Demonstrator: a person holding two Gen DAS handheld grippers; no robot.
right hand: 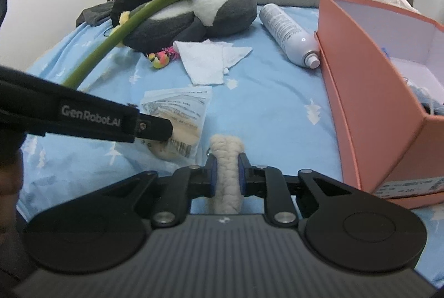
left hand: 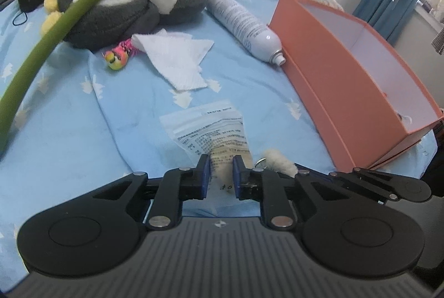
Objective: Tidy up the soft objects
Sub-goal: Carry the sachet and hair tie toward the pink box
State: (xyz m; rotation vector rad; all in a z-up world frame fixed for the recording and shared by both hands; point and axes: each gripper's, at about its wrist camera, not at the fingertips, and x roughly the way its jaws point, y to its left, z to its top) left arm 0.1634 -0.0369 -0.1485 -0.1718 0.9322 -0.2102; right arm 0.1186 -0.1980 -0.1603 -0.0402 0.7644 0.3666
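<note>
At bottom centre of the right wrist view, the right gripper (right hand: 227, 173) pinches a cream woolly toy (right hand: 227, 159). At left, the left gripper (left hand: 220, 173), its arm marked "GenRobot.AI", pinches a clear packet (left hand: 211, 128) printed with small unreadable text. An orange box (right hand: 369, 92) stands at right, bearing an unreadable label.

"GenRobot.AI" stood in pale letters on the black left tool (right hand: 144, 128), at nine o'clock in the right wrist view; the clear packet (right hand: 177, 115) carried printed lines and a barcode, too small to read; likewise the box label (right hand: 410, 185) at four o'clock and the spray can (right hand: 288, 34).
</note>
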